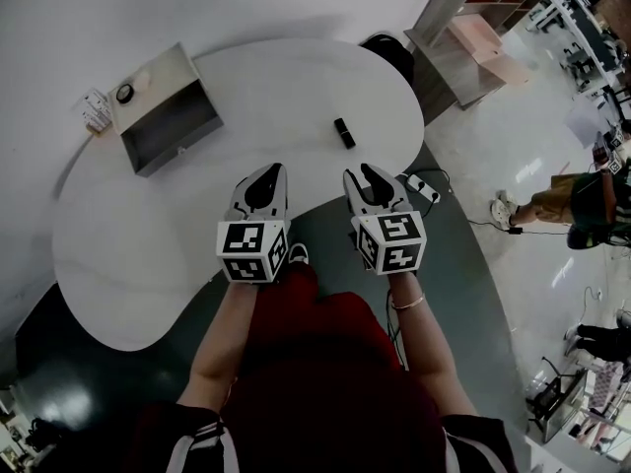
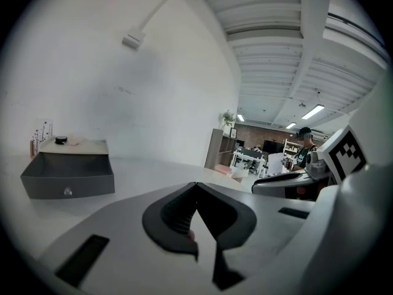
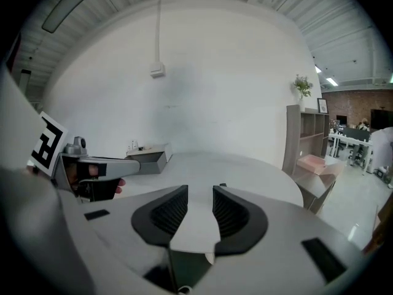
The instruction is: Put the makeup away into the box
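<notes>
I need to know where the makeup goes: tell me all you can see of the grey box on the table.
The grey box stands near the far left edge of the white table. It looks like a rigid drawer pulled open beneath a pale flat top, with a small round knob on its front. A small black round item rests on that top.

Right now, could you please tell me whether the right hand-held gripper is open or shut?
Open: the right hand-held gripper shows its jaws apart, with only the table showing between them.
</notes>
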`<move>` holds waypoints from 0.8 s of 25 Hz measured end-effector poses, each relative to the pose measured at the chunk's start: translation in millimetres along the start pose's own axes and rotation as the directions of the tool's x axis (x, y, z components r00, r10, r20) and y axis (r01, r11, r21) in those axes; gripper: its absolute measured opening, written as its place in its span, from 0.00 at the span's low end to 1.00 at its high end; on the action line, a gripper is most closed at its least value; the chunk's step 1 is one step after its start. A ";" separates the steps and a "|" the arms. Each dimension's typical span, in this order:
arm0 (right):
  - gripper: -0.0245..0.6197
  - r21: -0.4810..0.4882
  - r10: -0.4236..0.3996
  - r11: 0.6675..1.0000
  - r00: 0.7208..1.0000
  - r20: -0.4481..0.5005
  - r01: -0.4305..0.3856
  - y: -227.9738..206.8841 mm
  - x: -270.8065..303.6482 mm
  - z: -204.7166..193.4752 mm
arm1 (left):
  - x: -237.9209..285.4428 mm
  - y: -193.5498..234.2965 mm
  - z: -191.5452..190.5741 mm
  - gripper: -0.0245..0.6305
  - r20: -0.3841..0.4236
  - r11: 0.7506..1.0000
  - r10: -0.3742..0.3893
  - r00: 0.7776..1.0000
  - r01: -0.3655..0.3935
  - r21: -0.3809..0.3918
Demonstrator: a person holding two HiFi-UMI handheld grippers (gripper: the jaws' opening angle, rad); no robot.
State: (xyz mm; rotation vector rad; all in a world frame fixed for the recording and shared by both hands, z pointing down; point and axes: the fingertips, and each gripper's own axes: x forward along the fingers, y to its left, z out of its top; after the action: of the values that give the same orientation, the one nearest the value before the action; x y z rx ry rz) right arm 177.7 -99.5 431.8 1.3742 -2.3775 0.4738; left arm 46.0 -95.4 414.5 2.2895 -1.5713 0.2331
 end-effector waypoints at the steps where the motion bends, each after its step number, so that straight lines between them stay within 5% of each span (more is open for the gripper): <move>1: 0.22 0.000 -0.003 1.000 1.000 -0.003 0.003 -0.9 3.6 0.4 | 2.2 2.6 0.8 0.07 0.000 1.000 -0.002 1.000 0.002 -0.001; 20: 0.26 -0.022 -0.037 0.999 0.991 -0.129 0.034 -28.3 59.0 -10.1 | 35.1 33.4 2.8 0.07 -0.034 1.000 -0.011 0.999 0.011 -0.017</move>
State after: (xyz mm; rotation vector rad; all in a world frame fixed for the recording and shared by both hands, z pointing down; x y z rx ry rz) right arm 176.3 -152.9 470.9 1.3330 -2.2441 0.5124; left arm 27.9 -137.6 430.0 2.2686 -1.5379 0.2540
